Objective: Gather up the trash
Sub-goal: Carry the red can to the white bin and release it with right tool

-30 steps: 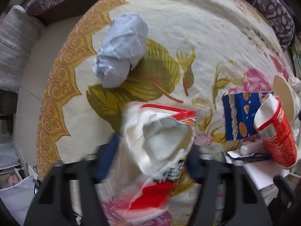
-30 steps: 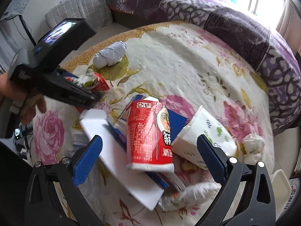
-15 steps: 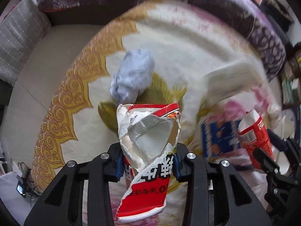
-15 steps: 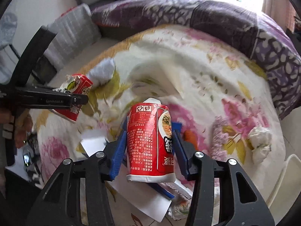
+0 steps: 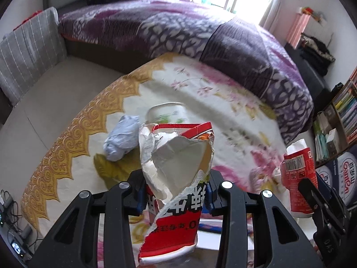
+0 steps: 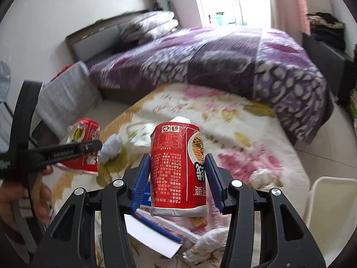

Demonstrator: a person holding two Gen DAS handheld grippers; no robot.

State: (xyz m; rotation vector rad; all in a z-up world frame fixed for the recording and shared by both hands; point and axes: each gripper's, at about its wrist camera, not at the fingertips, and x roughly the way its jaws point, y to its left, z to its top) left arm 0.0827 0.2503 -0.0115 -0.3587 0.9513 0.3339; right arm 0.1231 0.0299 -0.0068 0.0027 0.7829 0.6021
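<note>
My left gripper (image 5: 176, 195) is shut on a torn red and white noodle cup (image 5: 176, 174), held above the floral tablecloth (image 5: 200, 93); it also shows in the right wrist view (image 6: 83, 144). My right gripper (image 6: 177, 176) is shut on a whole red noodle cup (image 6: 177, 167), upside down and lifted; this cup shows at the right of the left wrist view (image 5: 297, 178). A crumpled pale blue paper ball (image 5: 122, 137) and a white paper cup with green print (image 5: 166, 114) lie on the cloth beyond.
Below the right gripper lie a white card (image 6: 151, 234), a blue packet (image 6: 145, 197) and crumpled tissue (image 6: 207, 243). A white bin (image 6: 332, 212) stands at the right. A purple bedspread (image 5: 200, 31) lies behind. Bookshelves (image 5: 343, 109) stand at the far right.
Both grippers have lifted and tilted up with their cups. One second ago the right gripper was open around its cup; it then shut on it. The white paper cup moved to near the paper ball.
</note>
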